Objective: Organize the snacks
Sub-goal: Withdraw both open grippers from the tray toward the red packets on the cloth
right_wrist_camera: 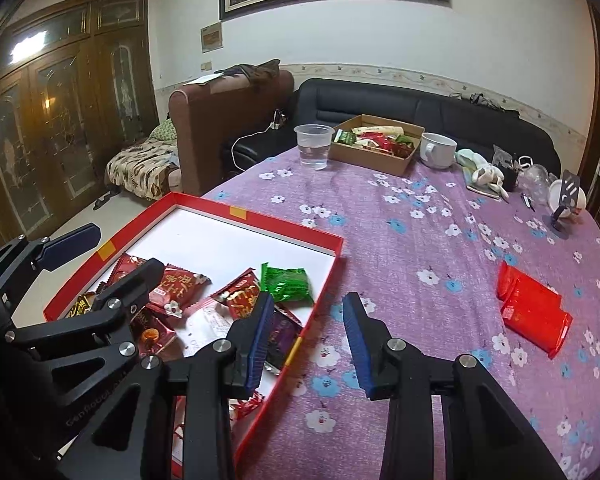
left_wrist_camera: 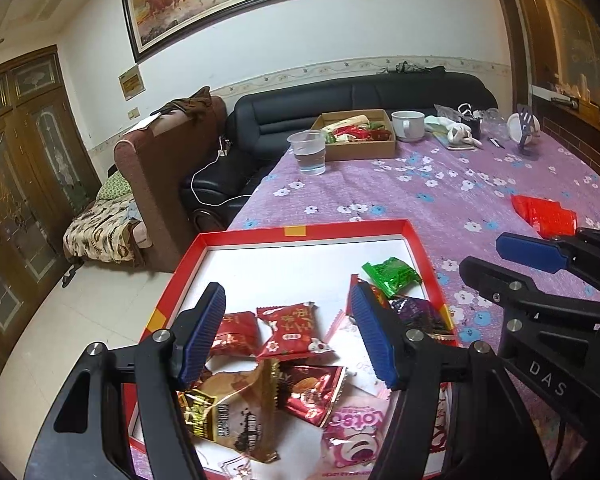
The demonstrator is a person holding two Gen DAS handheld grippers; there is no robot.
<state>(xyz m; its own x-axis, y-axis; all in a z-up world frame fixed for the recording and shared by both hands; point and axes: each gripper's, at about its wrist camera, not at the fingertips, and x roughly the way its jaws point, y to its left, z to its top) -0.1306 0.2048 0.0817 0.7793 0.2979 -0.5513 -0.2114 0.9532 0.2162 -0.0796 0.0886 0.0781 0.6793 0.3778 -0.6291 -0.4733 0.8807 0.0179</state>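
Apparently, both empty grippers, left (left_wrist_camera: pixel 288 336) and right (right_wrist_camera: pixel 306 344), are being held open above the red tray (left_wrist_camera: pixel 300 231), readying another snack pickup

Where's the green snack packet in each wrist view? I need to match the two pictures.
Left wrist: green snack packet right of centre, near the red tray's right wall.
Right wrist: green snack packet centre-left, near the same wall.
Shared landmark: clear plastic cup at the table's far edge.
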